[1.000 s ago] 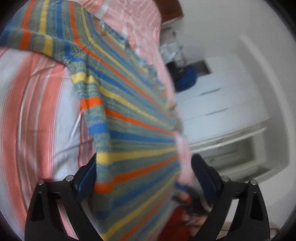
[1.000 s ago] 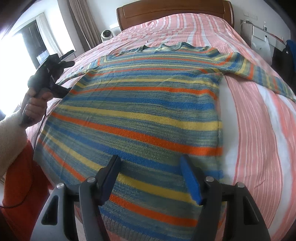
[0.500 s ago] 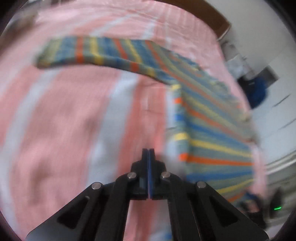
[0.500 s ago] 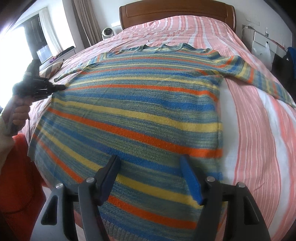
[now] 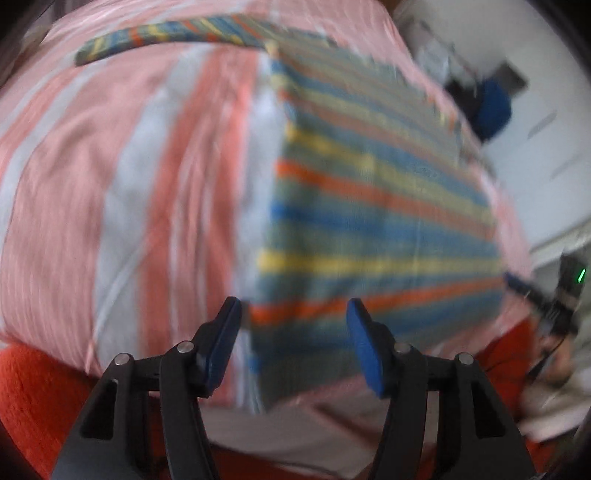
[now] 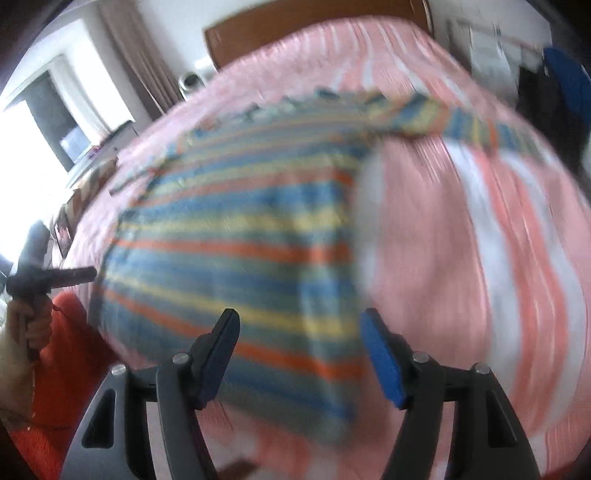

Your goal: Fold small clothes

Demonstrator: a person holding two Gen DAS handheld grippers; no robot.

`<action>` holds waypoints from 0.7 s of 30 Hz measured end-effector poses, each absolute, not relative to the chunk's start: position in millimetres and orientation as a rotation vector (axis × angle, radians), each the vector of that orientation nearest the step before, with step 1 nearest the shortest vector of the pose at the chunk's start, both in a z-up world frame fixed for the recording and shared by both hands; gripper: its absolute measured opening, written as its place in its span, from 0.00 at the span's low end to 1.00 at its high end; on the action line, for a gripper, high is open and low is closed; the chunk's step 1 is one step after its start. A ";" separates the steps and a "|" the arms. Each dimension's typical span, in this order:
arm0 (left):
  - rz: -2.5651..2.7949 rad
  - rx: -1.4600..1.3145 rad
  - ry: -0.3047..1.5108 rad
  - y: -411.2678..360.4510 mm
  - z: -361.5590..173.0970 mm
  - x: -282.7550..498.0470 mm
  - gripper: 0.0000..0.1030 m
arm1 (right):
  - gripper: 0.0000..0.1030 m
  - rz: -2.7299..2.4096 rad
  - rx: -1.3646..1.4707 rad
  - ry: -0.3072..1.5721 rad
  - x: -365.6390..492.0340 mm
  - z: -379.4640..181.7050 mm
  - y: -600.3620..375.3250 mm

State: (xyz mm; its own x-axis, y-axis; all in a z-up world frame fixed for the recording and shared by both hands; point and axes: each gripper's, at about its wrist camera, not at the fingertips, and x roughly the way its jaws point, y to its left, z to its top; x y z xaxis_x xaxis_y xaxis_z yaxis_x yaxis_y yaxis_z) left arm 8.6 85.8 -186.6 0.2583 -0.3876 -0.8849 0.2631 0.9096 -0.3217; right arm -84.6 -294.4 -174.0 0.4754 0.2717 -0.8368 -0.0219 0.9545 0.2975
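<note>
Lying flat on the pink striped bed (image 6: 461, 240), the striped sweater (image 6: 236, 236) is seen with one sleeve (image 5: 177, 31) stretched out sideways. The left gripper (image 5: 293, 321) is held above the hem corner; its jaws have just been opening, and nothing is pinched between them. The right gripper (image 6: 299, 332) is kept apart over the hem, empty.

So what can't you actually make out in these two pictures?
- Striped sweater, both views: motion blur hides the knit and neckline detail.
- Its hem, both views: the gripper fingers cover part of it.
- Blue thing by the wall, left wrist view: too blurred to name.
- Far sleeve's cuff, right wrist view: lost in blur.
</note>
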 end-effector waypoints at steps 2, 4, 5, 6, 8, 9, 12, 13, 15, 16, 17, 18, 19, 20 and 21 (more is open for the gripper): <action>-0.409 -0.028 1.228 75.9 -187.1 2.4 0.48 | 0.66 0.191 0.278 1.112 -87.1 -187.1 -297.4; -0.397 0.001 1.253 71.3 -190.8 3.9 0.03 | 0.56 0.237 0.287 1.144 -82.1 -195.1 -291.2; -0.394 -0.031 1.265 74.2 -191.3 5.2 0.02 | 0.25 0.254 0.276 1.161 -79.4 -197.3 -288.4; -0.393 -0.059 1.269 78.4 -189.7 4.9 0.02 | 0.06 0.259 0.256 1.200 -76.2 -200.7 -284.7; -0.389 -0.080 1.268 87.0 -183.0 -2.4 0.01 | 0.05 0.264 0.248 1.226 -79.9 -197.4 -285.0; -0.395 -0.085 1.267 91.3 -178.2 -8.3 0.01 | 0.05 0.266 0.237 1.243 -83.7 -192.2 -286.1; -0.401 -0.047 1.277 92.9 -174.3 -21.8 0.00 | 0.04 0.260 0.224 1.263 -97.1 -173.5 -291.3; -0.390 -0.023 1.277 90.8 -177.6 -22.5 0.00 | 0.04 0.252 0.230 1.269 -98.8 -173.0 -292.9; -0.358 0.009 1.293 83.2 -190.2 -16.1 0.00 | 0.04 0.225 0.232 1.300 -94.0 -189.3 -292.7; -0.343 0.005 1.304 81.2 -196.9 -12.0 0.00 | 0.04 0.205 0.223 1.328 -87.8 -205.6 -290.4; -0.332 0.010 1.305 79.0 -200.3 -9.4 0.01 | 0.04 0.198 0.231 1.340 -83.2 -213.3 -288.0; -0.326 0.018 1.302 77.7 -200.6 -8.1 0.01 | 0.04 0.191 0.236 1.344 -80.2 -217.9 -287.4; -0.323 0.025 1.298 77.5 -199.6 -8.4 0.02 | 0.04 0.186 0.234 1.331 -77.9 -217.4 -287.2; -0.326 0.038 1.292 77.0 -197.9 -10.6 0.04 | 0.05 0.184 0.231 1.321 -77.8 -216.0 -287.0; -0.326 0.047 1.283 73.6 -195.1 -10.8 0.09 | 0.05 0.183 0.224 1.312 -79.1 -214.2 -286.7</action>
State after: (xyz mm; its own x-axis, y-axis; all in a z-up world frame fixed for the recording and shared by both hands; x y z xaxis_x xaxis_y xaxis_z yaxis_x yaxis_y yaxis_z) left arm -10.8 73.6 -195.1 0.2445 -0.2125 -0.9461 0.2650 0.9532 -0.1456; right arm -79.1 -286.7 -214.2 0.2470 0.2587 -0.9338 -0.0061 0.9641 0.2655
